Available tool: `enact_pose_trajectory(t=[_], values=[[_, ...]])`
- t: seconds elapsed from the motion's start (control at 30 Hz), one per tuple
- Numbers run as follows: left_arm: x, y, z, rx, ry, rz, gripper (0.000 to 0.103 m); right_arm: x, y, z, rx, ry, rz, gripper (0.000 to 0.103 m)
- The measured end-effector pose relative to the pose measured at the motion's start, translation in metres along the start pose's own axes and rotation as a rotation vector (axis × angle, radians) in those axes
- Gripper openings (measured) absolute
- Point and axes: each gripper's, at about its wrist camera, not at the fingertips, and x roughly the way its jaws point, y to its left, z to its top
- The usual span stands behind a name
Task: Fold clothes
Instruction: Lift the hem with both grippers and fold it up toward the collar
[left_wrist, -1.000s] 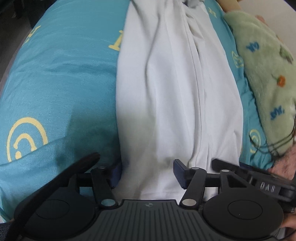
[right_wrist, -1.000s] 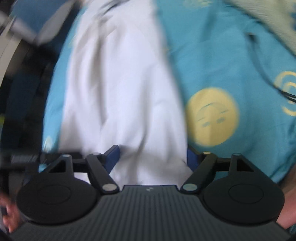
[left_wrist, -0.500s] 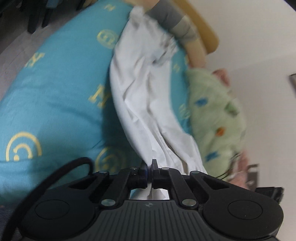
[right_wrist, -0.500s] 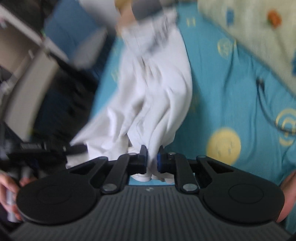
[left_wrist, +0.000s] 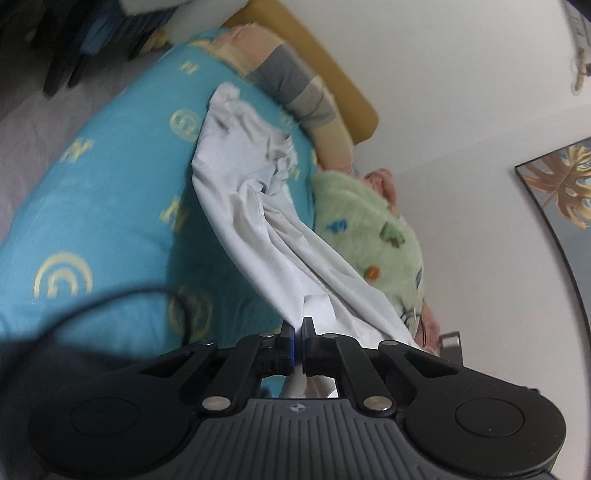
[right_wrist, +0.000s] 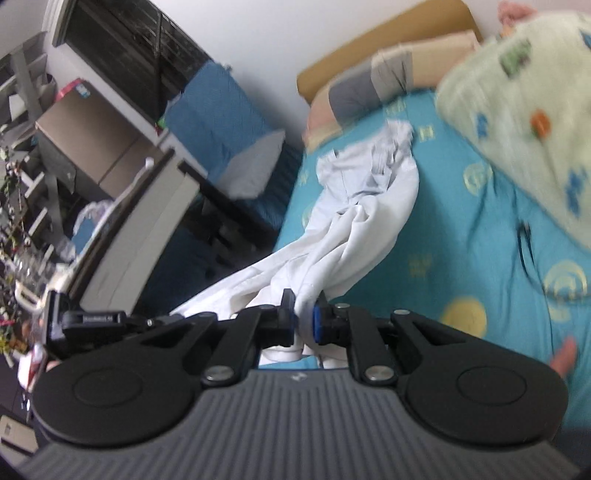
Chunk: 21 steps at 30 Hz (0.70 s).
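A white garment (left_wrist: 258, 206) stretches along the blue bed sheet (left_wrist: 110, 206), its far end lying near the striped pillow and its near end lifted off the bed. My left gripper (left_wrist: 298, 328) is shut on the garment's near edge. In the right wrist view the same white garment (right_wrist: 354, 229) hangs bunched from my right gripper (right_wrist: 303, 317), which is shut on its other near corner. The left gripper's body shows at the left of the right wrist view (right_wrist: 88, 317).
A green fleece blanket (left_wrist: 369, 229) lies on the bed to the right of the garment. A striped bolster pillow (left_wrist: 295, 88) lies by the wooden headboard. A black cable (right_wrist: 524, 240) lies on the sheet. A desk, boxes and a blue chair (right_wrist: 218, 110) stand beside the bed.
Both grippers were open over the flat garment a second ago; they shut on its near edge and have lifted it up and back, so the cloth now hangs bunched.
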Motion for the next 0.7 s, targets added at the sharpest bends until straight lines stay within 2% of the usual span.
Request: enact_pose_trajectory(t=[0.1, 0.2, 0.33, 0.43, 0.53, 0.7], values=[[0.012, 0.016, -0.012, -0.022, 0.026, 0.007, 0.003, -0.011, -0.013, -0.035, 0.019, 0.031, 0.013, 0.012], [0.018, 0.017, 0.003, -0.03, 0.019, 0.007, 0.003, -0.006, -0.022, -0.037, 0.05, 0.039, 0.029, 0.012], [0.039, 0.006, 0.044, -0.015, -0.018, 0.027, 0.003, 0.011, -0.026, -0.006, 0.051, -0.028, 0.039, 0.013], [0.07, -0.006, 0.085, 0.031, -0.092, 0.075, 0.003, 0.044, -0.025, 0.033, 0.022, -0.068, 0.013, 0.013], [0.102, -0.018, 0.126, 0.083, -0.182, 0.129, 0.003, 0.089, -0.027, 0.072, -0.039, -0.099, -0.055, 0.013], [0.169, -0.026, 0.174, 0.243, -0.322, 0.278, 0.003, 0.169, -0.037, 0.125, -0.12, -0.156, -0.134, 0.013]])
